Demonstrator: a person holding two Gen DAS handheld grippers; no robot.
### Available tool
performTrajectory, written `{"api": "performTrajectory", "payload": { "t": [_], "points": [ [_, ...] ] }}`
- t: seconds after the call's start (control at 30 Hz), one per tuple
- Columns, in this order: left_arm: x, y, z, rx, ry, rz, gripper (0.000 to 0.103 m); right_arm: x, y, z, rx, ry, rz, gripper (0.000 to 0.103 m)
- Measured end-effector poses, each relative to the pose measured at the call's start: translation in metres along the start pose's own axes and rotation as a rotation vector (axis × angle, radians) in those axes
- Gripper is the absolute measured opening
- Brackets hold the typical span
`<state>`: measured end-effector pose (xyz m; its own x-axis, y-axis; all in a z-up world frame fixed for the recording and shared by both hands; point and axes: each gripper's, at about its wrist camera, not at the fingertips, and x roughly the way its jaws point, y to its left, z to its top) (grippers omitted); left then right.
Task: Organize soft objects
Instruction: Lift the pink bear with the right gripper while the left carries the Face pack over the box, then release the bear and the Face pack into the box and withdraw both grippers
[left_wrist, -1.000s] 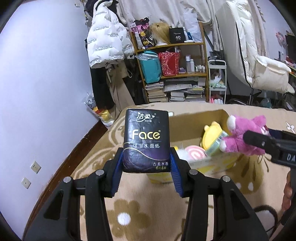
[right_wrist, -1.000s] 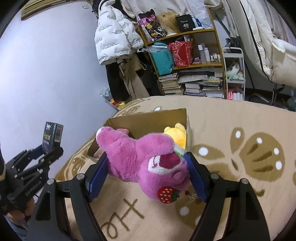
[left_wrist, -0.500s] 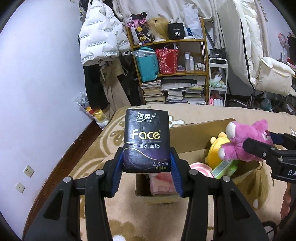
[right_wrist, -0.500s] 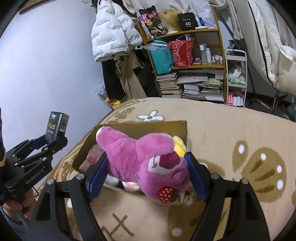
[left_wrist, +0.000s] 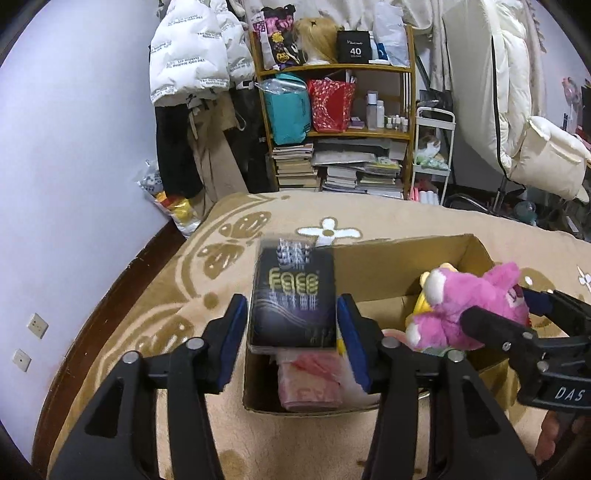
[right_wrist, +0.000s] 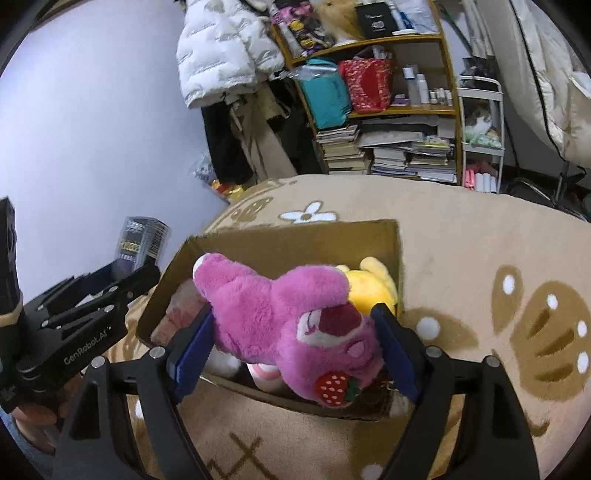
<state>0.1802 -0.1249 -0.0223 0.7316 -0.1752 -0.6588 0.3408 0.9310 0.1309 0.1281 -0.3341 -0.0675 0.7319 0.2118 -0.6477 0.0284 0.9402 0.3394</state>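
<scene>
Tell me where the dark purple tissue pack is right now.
In the left wrist view the dark purple tissue pack sits centre frame between the left gripper's blue pads, above the brown cardboard box's left end.

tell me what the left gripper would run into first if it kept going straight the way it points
Probably the pink pack lying in the cardboard box, just beyond the dark tissue pack between the left gripper fingers; depth is uncertain.

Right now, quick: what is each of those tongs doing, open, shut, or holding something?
Left tongs: open, jaws apart from the blurred tissue pack between them.
Right tongs: shut on the pink plush, over the box.
</scene>
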Motion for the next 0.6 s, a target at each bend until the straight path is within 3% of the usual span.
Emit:
{"api": "performTrajectory", "payload": {
  "t": [0.1,0.2,0.3,0.6],
  "points": [
    [-0.002,0.002,-0.001,-0.001,-0.008,0.012,0.076,0.002,0.003,0.000,-0.031,0.011,-0.016,0.089],
    [-0.005,0.006,-0.001,-0.015,0.009,0.015,0.083,0.001,0.003,0.001,-0.042,0.021,-0.001,0.090],
    [-0.013,0.011,-0.001,-0.022,0.010,0.026,0.091,-0.004,0.001,0.002,-0.047,0.011,-0.008,0.101],
    [-0.057,0.029,-0.007,-0.018,-0.019,0.091,0.099,-0.031,0.003,0.008,-0.062,-0.015,-0.025,0.103]
  ]
}}
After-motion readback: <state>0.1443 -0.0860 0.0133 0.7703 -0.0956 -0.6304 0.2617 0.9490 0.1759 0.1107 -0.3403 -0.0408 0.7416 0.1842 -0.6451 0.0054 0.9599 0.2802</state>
